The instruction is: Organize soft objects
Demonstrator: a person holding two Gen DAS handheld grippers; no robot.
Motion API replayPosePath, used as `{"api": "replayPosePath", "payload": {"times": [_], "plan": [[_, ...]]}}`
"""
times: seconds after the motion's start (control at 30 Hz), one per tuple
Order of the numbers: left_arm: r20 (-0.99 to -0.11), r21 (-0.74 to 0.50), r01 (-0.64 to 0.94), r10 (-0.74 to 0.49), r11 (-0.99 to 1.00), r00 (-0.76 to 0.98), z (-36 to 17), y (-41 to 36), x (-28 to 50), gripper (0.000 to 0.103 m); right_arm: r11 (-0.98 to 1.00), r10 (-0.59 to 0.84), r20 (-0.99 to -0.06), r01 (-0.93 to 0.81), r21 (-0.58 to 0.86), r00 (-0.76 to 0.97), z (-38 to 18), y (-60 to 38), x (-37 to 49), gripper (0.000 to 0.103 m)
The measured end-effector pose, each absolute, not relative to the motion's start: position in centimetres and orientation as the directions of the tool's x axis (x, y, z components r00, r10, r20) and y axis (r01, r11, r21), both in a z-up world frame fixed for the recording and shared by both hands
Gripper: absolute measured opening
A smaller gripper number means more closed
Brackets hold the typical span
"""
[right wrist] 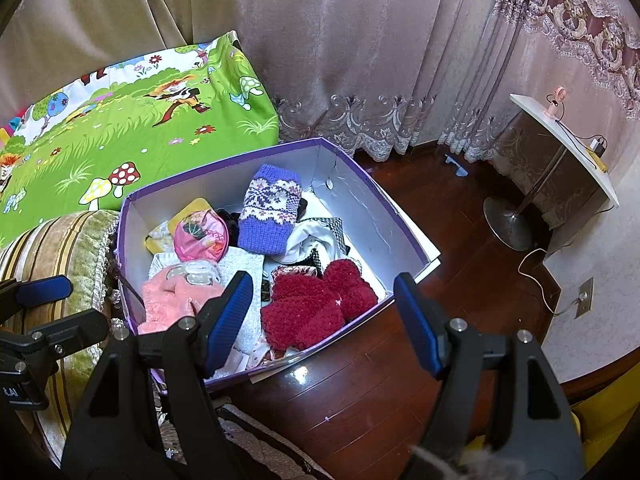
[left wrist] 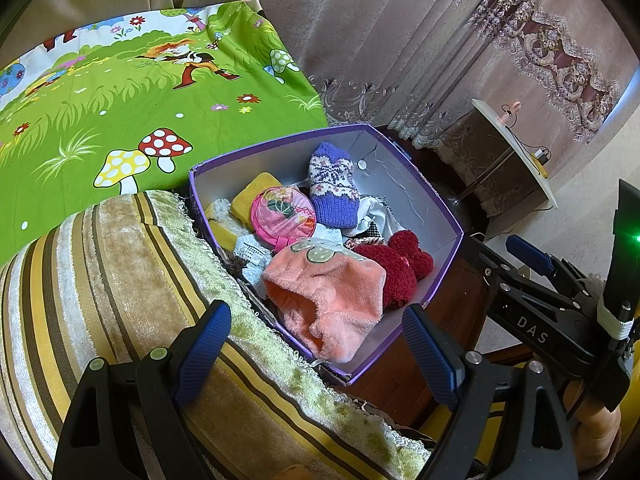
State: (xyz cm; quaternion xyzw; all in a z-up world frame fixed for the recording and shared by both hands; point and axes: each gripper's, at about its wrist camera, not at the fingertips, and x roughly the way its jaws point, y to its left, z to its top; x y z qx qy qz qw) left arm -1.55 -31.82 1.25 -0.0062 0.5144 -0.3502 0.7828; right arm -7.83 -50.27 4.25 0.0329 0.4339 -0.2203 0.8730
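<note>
Both grippers' fingers wide apart, empty: left gripper (left wrist: 316,344) above box (left wrist: 424,200) rim, right gripper (right wrist: 324,320) over near edge.

Box (right wrist: 404,216): purple rim, white inside. Knit hat (right wrist: 272,210): violet with white-and-dark snowflake bands. Fleece hat (left wrist: 332,296): salmon pink. Fuzzy item (right wrist: 312,304): dark red. Pouch (left wrist: 283,212): pink, floral print. Bedsheet (left wrist: 140,120): bright green, cartoon mushrooms and flowers. Cushion (left wrist: 100,300): yellow, brown and cream stripes. Floor (right wrist: 400,380): dark reddish wood.
</note>
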Motion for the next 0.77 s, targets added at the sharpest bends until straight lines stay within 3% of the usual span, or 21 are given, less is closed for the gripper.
{"api": "replayPosePath", "payload": {"times": [0.6, 0.77], "plan": [[-0.798, -0.372, 0.538, -0.557, 0.756, 0.230, 1.29, -31.79, -1.54, 0.088, 0.901, -0.356, -0.773, 0.414, -0.133, 0.525, 4.25, -50.30, -7.86, 0.076], [-0.783, -0.395, 0.541, -0.580, 0.742, 0.224, 1.49, -32.14, -1.35, 0.095, 0.900, -0.356, -0.772, 0.415, -0.133, 0.526, 4.25, -50.31, -7.93, 0.076]]}}
